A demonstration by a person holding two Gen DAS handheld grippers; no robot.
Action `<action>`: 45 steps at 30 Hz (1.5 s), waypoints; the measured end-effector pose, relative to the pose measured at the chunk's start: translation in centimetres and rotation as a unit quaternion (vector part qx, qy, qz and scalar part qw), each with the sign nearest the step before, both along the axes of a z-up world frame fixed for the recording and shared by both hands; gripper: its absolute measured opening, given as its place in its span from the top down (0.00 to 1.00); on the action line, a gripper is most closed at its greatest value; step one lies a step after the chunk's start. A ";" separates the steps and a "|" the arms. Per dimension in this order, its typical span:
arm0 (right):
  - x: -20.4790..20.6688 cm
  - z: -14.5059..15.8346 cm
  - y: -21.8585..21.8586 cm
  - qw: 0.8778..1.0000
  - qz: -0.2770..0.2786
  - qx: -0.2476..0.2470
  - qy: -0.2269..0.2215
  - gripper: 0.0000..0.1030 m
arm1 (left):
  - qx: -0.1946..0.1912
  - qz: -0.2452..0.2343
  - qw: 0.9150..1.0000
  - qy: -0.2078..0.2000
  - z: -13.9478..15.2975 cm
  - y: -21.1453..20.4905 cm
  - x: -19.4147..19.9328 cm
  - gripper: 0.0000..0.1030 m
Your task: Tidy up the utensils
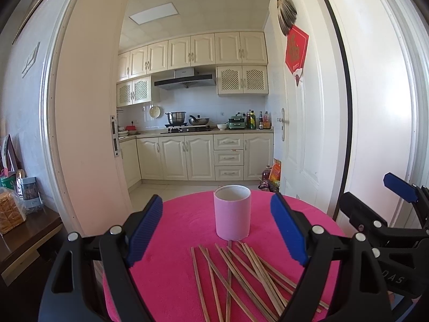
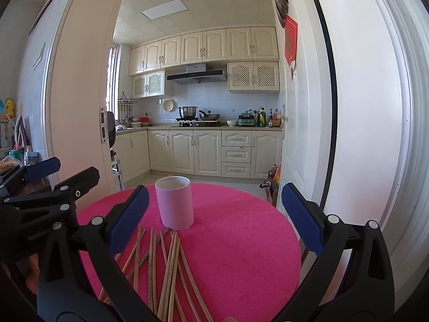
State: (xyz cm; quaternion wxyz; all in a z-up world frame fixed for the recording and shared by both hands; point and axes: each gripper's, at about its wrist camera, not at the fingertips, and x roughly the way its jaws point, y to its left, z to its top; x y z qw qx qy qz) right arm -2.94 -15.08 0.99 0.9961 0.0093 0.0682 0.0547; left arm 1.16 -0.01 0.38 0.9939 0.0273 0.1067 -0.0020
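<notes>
Wooden chopsticks (image 1: 241, 276) lie criss-crossed, tips mostly twd upright pink cup (image 1: 232, 212); both jaws open, empty.

Open space is found between the wide-spread fingers of the left tool (image 1: 217, 230) and of the right tool (image 2: 214, 222). Ahead of both, the way is blocked by the upright pink cup (image 1: 232, 212); below them, the table (image 2: 241, 230) is strewn with loose chopsticks (image 1: 241, 273).
</notes>
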 end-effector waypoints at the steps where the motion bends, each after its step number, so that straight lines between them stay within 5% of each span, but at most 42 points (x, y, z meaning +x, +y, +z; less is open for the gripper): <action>1: 0.0 0.0 0.1 1.000 0.000 -0.001 -0.003 0.06 | -0.001 -0.001 1.000 0.000 0.0 0.1 0.1 0.21; 45: 1.9 -0.3 0.2 1.000 0.011 -0.004 0.024 0.06 | 0.005 0.002 1.000 0.009 -0.6 0.4 1.2 0.21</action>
